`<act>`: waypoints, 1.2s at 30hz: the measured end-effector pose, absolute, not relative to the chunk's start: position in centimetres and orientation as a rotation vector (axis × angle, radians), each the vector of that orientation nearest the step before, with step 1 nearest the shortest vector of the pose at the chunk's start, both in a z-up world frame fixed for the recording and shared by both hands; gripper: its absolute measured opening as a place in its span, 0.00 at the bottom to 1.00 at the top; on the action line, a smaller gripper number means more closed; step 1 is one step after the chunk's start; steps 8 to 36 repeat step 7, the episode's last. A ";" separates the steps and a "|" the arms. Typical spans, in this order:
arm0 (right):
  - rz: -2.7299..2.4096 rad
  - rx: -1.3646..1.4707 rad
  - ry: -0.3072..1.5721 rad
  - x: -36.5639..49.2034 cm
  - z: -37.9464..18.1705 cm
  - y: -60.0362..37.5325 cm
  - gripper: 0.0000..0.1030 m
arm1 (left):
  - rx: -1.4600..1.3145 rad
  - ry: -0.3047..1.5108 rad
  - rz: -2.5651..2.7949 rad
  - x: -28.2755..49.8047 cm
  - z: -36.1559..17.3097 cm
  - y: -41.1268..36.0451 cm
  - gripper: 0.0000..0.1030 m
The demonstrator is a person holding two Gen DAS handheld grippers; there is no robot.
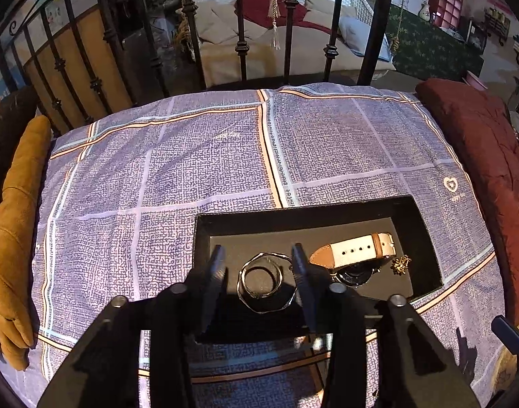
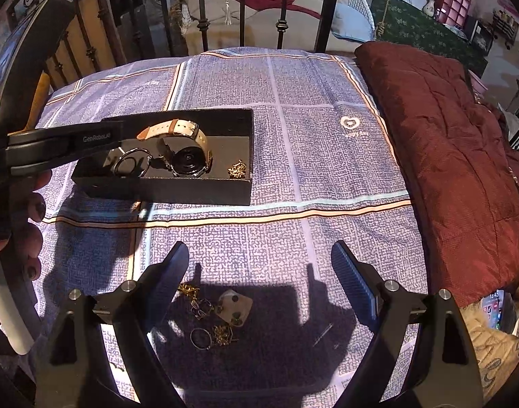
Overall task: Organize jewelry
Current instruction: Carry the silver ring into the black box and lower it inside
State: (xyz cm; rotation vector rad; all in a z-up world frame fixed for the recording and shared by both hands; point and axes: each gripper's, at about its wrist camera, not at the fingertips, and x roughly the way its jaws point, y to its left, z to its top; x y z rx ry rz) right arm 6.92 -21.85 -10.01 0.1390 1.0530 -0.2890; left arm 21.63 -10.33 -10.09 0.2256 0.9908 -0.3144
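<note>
Jewelry is split between two places. Inside the black tray (image 1: 426,234), on the checked bedspread (image 1: 191,156), lie a silver bangle (image 1: 266,284), a watch (image 1: 352,258) with a cream and tan strap, and a small gold piece (image 1: 400,265) at the tray's right end. The watch sits between the bangle and the gold piece; whether it touches either cannot be told.

The left gripper (image 1: 259,272) is over the tray's near left part, jaws spread, one finger on each side of the bangle. The fingers stand just beside the bangle's rim; contact cannot be confirmed from the left wrist view. In the right wrist view this gripper's black arm crosses the tray's left end and hides part of the bangle (image 2: 132,166).

The remaining items lie loose on the bedspread, near the tray and apart from it: a gold chain (image 2: 194,297), a pale card (image 2: 235,307) bearing small dark studs, a silver ring (image 2: 201,338) and a second gold cluster (image 2: 223,335) just beside the ring. All rest in shadow.

The right gripper (image 2: 261,270) hangs above these loose items, jaws spread wide, holding nothing.

A dark red quilt (image 2: 446,142) lies along the bedspread's right edge. A lit phone (image 2: 494,307) lies at the quilt's near end.
</note>
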 end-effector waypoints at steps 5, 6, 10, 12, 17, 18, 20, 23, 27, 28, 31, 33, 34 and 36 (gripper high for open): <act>-0.286 0.139 1.058 7.6 -10.3 -21.7 0.82 | 0.239 0.978 -0.289 21.9 -10.2 -10.2 0.57; -0.284 0.139 1.058 7.9 -10.3 -21.6 0.82 | 0.239 0.977 -0.286 21.9 -10.2 -10.2 0.58; -0.281 0.135 1.053 8.2 -10.3 -21.5 0.82 | 0.241 0.975 -0.281 21.9 -10.2 -10.1 0.58; -0.281 0.135 1.053 8.2 -10.3 -21.5 0.82 | 0.241 0.975 -0.281 21.9 -10.2 -10.1 0.58; -0.281 0.135 1.053 8.2 -10.3 -21.5 0.82 | 0.241 0.975 -0.281 21.9 -10.2 -10.1 0.58; -0.281 0.135 1.053 8.2 -10.3 -21.5 0.82 | 0.241 0.975 -0.281 21.9 -10.2 -10.1 0.58; -0.281 0.135 1.053 8.2 -10.3 -21.5 0.82 | 0.241 0.975 -0.281 21.9 -10.2 -10.1 0.58; -0.281 0.135 1.053 8.2 -10.3 -21.5 0.82 | 0.241 0.975 -0.281 21.9 -10.2 -10.1 0.58; -0.281 0.135 1.053 8.2 -10.3 -21.5 0.82 | 0.241 0.975 -0.281 21.9 -10.2 -10.1 0.58; -0.281 0.135 1.053 8.2 -10.3 -21.5 0.82 | 0.241 0.975 -0.281 21.9 -10.2 -10.1 0.58; -0.281 0.135 1.053 8.2 -10.3 -21.5 0.82 | 0.241 0.975 -0.281 21.9 -10.2 -10.1 0.58; -0.281 0.135 1.053 8.2 -10.3 -21.5 0.82 | 0.241 0.975 -0.281 21.9 -10.2 -10.1 0.58; -0.281 0.135 1.053 8.2 -10.3 -21.5 0.82 | 0.241 0.975 -0.281 21.9 -10.2 -10.1 0.58; -0.281 0.135 1.053 8.2 -10.3 -21.5 0.82 | 0.241 0.975 -0.281 21.9 -10.2 -10.1 0.58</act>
